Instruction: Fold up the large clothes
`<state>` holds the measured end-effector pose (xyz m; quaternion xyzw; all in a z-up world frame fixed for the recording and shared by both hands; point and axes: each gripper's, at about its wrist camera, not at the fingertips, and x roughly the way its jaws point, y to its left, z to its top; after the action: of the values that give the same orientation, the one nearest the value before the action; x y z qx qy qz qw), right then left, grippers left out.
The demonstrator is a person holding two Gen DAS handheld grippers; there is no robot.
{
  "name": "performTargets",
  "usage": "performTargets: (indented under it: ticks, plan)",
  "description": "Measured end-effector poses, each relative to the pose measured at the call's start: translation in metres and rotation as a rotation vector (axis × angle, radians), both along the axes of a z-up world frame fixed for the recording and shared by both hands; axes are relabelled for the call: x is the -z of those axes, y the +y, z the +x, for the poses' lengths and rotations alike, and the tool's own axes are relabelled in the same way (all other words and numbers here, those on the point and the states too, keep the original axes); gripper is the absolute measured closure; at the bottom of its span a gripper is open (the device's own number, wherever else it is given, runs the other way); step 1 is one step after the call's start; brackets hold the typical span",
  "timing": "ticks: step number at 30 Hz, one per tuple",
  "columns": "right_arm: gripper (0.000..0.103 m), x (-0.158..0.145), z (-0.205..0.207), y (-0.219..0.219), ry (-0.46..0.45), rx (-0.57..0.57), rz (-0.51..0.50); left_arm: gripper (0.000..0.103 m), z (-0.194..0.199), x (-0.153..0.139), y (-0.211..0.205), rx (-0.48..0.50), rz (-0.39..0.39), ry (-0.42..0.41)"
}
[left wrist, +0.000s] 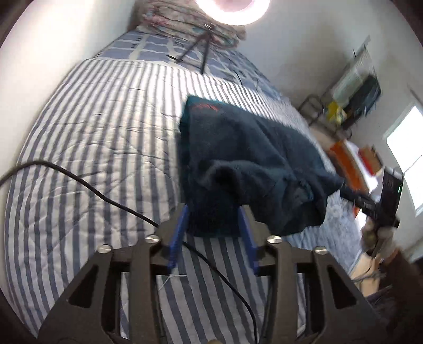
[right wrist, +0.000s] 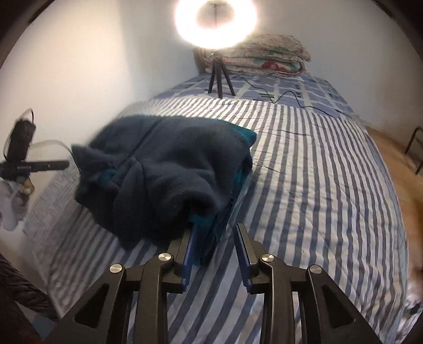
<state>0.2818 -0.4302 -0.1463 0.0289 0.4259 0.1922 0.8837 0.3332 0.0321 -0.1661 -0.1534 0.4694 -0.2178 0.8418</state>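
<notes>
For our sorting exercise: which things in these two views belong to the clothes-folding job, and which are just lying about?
Part of the job:
dark blue fleece garment
left gripper
right gripper
striped bed cover

Just lying about:
ring light
tripod
folded floral quilt
black cable

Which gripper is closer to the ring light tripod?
Neither clearly. Left gripper and right gripper both sit at the dark fleece garment, at its near edge, jaws open. The ring light tripod stands far up the bed from both.
</notes>
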Motion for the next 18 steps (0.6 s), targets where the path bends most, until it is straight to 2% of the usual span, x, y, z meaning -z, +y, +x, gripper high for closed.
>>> performTargets:
  ticks: [1, 2, 4, 6, 9, 12, 13, 14, 15, 16, 17, 18]
  plan:
    - [0.066, -0.003, -0.001, -0.008, 0.016, 0.018, 0.074, 0.05, 0.003, 0.0, 0.007, -0.028, -0.045, 0.02]
    - [0.049, -0.004, 0.0, -0.015, 0.034, 0.035, 0.151, 0.047, 0.01, 0.001, 0.017, -0.064, -0.122, 0.055]
    - [0.028, -0.003, 0.005, -0.026, 0.061, 0.074, 0.293, 0.042, 0.025, 0.008, 0.029, -0.116, -0.26, 0.133]
    - [0.026, 0.005, 0.017, -0.033, 0.108, 0.121, 0.42, 0.042, 0.039, 0.02, 0.034, -0.166, -0.38, 0.212]
    - [0.025, 0.026, 0.037, -0.037, 0.195, 0.18, 0.603, 0.042, 0.056, 0.037, 0.029, -0.202, -0.453, 0.287]
    - [0.026, 0.048, 0.051, -0.031, 0.252, 0.233, 0.66, 0.042, 0.067, 0.053, 0.016, -0.194, -0.473, 0.348]
    - [0.028, 0.053, 0.054, -0.025, 0.273, 0.235, 0.653, 0.042, 0.069, 0.057, 0.012, -0.187, -0.467, 0.363]
    - [0.032, 0.058, 0.057, -0.02, 0.292, 0.233, 0.649, 0.053, 0.069, 0.061, 0.007, -0.175, -0.462, 0.374]
    - [0.036, 0.061, 0.059, -0.016, 0.308, 0.224, 0.654, 0.073, 0.069, 0.063, 0.002, -0.165, -0.439, 0.38]
    - [0.052, 0.064, 0.061, -0.012, 0.323, 0.207, 0.667, 0.081, 0.069, 0.063, -0.001, -0.163, -0.406, 0.376]
    - [0.077, 0.064, 0.061, -0.008, 0.335, 0.188, 0.67, 0.089, 0.067, 0.06, -0.004, -0.158, -0.368, 0.353]
    - [0.085, 0.06, 0.06, -0.005, 0.331, 0.178, 0.645, 0.09, 0.062, 0.054, -0.007, -0.15, -0.341, 0.319]
